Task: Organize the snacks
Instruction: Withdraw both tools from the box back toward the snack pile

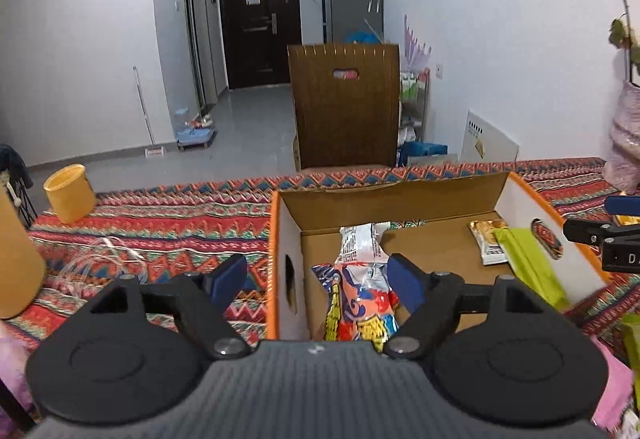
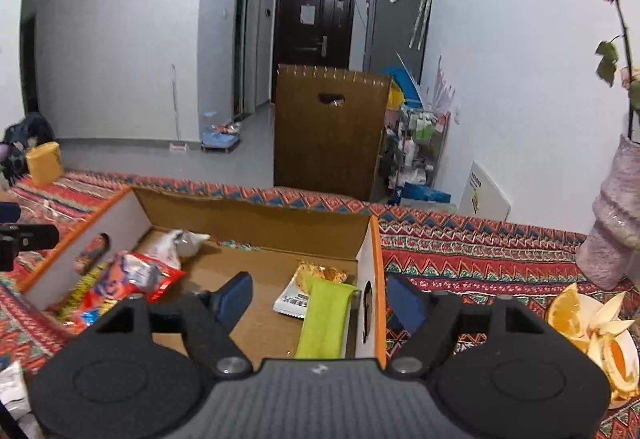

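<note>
An open cardboard box (image 1: 274,247) with an orange rim stands on the patterned tablecloth. Inside it lie a colourful red and blue snack bag (image 1: 360,303), a white packet (image 1: 360,243), a gold and white packet (image 1: 486,239) and a lime green packet (image 1: 528,263). My left gripper (image 1: 318,275) is open and straddles the box's left wall, with the colourful bag lying loose below its right finger. My right gripper (image 2: 320,295) is open over the box's right wall (image 2: 376,259), above the green packet (image 2: 326,319). No pad presses on anything.
A yellow cup (image 1: 70,193) and crumpled clear plastic (image 1: 92,267) lie left of the box. A pink vase (image 2: 616,223) and a plate of orange slices (image 2: 592,327) stand to its right. A brown cabinet (image 1: 344,103) stands behind the table.
</note>
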The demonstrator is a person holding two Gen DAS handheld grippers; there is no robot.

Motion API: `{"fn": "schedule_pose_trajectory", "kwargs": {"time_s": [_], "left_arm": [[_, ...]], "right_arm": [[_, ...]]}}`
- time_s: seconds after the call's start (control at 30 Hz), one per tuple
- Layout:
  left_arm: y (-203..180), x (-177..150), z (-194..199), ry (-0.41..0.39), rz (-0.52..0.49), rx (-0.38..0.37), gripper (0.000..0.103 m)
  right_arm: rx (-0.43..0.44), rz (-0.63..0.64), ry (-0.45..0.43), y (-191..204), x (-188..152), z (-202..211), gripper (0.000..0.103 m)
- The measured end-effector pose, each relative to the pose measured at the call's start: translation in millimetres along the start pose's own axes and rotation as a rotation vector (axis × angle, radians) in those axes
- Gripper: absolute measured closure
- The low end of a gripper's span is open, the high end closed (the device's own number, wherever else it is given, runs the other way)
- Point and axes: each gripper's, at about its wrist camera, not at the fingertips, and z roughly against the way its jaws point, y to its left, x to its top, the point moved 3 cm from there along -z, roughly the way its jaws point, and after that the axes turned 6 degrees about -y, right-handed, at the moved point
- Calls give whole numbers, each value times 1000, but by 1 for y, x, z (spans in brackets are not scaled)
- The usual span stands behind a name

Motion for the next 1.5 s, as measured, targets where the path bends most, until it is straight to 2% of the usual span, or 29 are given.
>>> {"fn": "schedule_pose_trajectory", "kwargs": {"time_s": [0.03,0.07,0.1,0.17,0.23,0.3,0.4,0.5,0.53,0.6,0.7,0.87,1.07,1.13,1.27,1.5], "left_arm": [[1,-2,15,3,-7,13,21],[2,-4,30,-2,-10,15,19],[4,-9,50,-29,-3,2,19],[8,-21,94,-100,25,-38,10],[13,-34,132,-178,56,-37,2],[16,-50,165,-227,49,-14,1],[18,-73,200,-226,40,18,1],[13,-98,232,-247,24,16,0],[10,-105,241,-261,16,19,0],[3,-120,255,-288,10,2,0],[-5,-136,265,-286,1,-11,0],[-14,-161,269,-242,17,-17,0],[-23,-197,257,-113,41,-46,0],[-25,-208,255,-77,50,-54,0],[-24,-222,254,-61,56,-54,0],[-17,-225,242,-34,74,-49,0]], "right_arm": [[12,-1,-9,-3,1,7,17],[20,0,-17,-2,-1,19,17],[31,-1,-30,-3,-4,32,17],[64,-5,-59,-4,-11,62,16],[98,4,-94,-3,-21,95,10],[125,17,-124,-2,-32,125,8],[174,26,-163,1,-51,172,7],[212,21,-207,2,-73,210,0],[217,30,-217,2,-82,219,0],[171,46,-205,3,-101,230,0],[102,39,-174,6,-131,241,0],[108,53,-190,15,-178,263,0],[115,32,-126,20,-214,269,0],[112,42,-118,23,-219,269,0],[136,34,-100,28,-224,263,0],[92,14,-85,29,-226,257,0]]}}
